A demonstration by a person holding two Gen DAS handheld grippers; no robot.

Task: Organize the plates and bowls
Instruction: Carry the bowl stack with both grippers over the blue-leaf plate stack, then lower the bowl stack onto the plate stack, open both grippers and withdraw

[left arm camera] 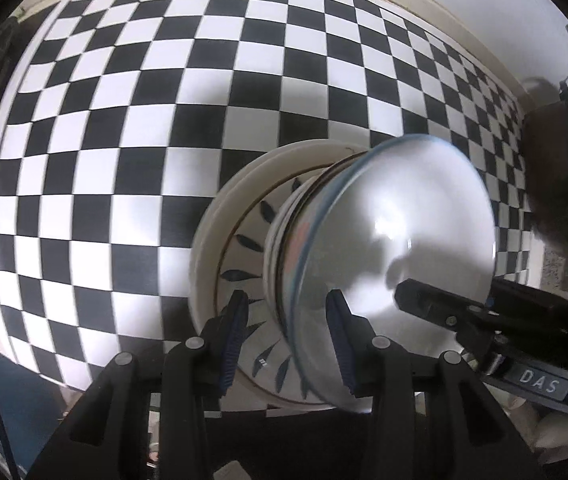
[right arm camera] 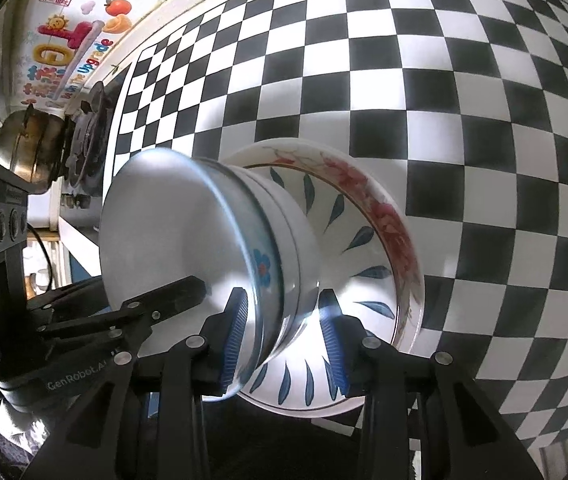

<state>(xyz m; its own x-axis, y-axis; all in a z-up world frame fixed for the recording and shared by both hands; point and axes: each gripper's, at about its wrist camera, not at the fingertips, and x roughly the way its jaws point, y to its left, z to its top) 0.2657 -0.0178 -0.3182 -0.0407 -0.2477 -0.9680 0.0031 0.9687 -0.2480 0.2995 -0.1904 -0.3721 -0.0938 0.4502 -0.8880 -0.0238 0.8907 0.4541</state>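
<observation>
— Checkered black-and-white cloth [left arm camera: 123, 120] covers the bench. What do we see between our fingers?

— On the left gripper [left arm camera: 290, 332] the blue-ribbed fingers [left arm camera: 237, 332] stand apart, with the rim of the steel bowl [left arm camera: 404, 220] in the gap. One pad lies over the bowl's silver face, the other beyond its rim. We cannot tell whether they press or only straddle it.

— And the right gripper [right arm camera: 286, 332]?

— Much the same at another part of that rim: its fingers [right arm camera: 334, 336] are parted around the steel bowl's edge. The picture is blurred, so we cannot say if they pinch. In each view the other gripper's black finger reaches onto the silver face.

— Where does the steel bowl sit?

— Topmost in a stack. Right under it we see white bowls [right arm camera: 288, 216], one rim band showing a blue flower. Below those comes a blue-leaf dish [right arm camera: 348, 248], and lowest a wide plate with a red-flowered rim [right arm camera: 388, 216], which lies on the cloth.

— Anything farther from the steel bowl?

— Past the cloth's edge we make out a dark stove burner [right arm camera: 87, 140] with a metal pot [right arm camera: 31, 148] just beside it. Behind them, bright stickers [right arm camera: 63, 48] cover the wall.
</observation>
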